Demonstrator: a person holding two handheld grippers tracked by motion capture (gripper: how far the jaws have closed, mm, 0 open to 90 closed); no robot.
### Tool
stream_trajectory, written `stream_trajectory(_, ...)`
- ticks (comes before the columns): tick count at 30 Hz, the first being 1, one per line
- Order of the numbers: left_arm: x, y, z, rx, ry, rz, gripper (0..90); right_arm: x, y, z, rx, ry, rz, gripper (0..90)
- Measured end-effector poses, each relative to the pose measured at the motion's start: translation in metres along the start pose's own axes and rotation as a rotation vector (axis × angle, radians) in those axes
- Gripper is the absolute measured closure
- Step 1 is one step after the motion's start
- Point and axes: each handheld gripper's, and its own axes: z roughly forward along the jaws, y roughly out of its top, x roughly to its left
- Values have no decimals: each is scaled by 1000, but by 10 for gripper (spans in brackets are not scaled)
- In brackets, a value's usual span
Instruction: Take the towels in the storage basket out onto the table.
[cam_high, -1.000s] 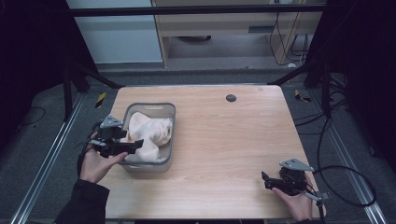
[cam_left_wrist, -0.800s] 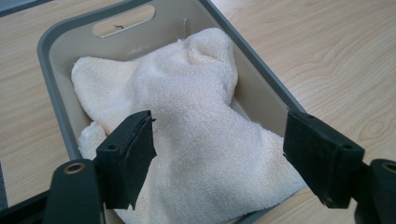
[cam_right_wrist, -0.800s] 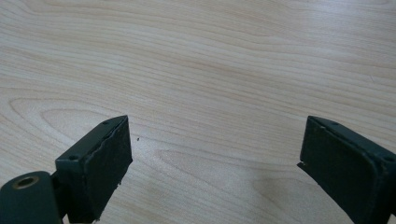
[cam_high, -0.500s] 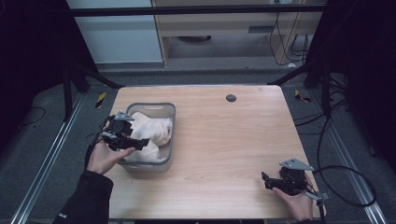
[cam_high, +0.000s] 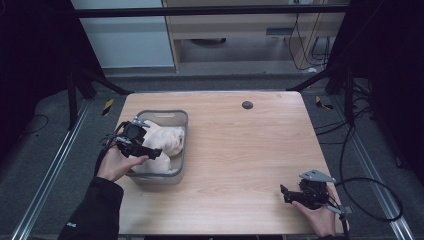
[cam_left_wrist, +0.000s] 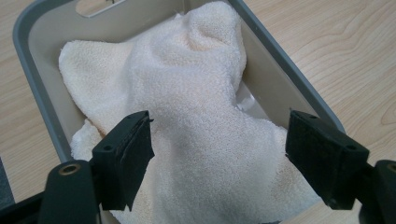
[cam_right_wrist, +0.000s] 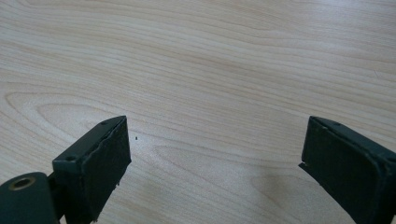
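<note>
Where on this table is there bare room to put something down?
Bare wood runs from the grey bin across to the right gripper, and back to the small dark disc. It is crowded at the left, where the left gripper hangs open over the towel.

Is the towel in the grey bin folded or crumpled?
Crumpled: the towel lies bunched in uneven humps inside the grey bin, with no flat folds.

In the left gripper view the cream towel (cam_left_wrist: 196, 135) runs off the bottom edge and covers nearly all the floor of the grey bin (cam_left_wrist: 32, 88), whose far end is cut by the top edge. In the high view the left gripper (cam_high: 150, 152) hides part of the towel and the bin's near-left rim. The person's sleeve (cam_high: 92, 210) is cropped at the bottom edge. The small dark disc (cam_high: 247, 105) on the table (cam_high: 240, 150) is too small to identify.
</note>
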Motion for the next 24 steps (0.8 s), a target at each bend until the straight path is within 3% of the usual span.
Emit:
stream_trajectory(13, 0, 1, 14, 43, 10, -11, 191, 1, 0, 2, 16, 12, 0, 70)
stream_trajectory(24, 4, -2, 34, 90, -8, -34, 177, 2, -1, 3, 23, 14, -13, 64)
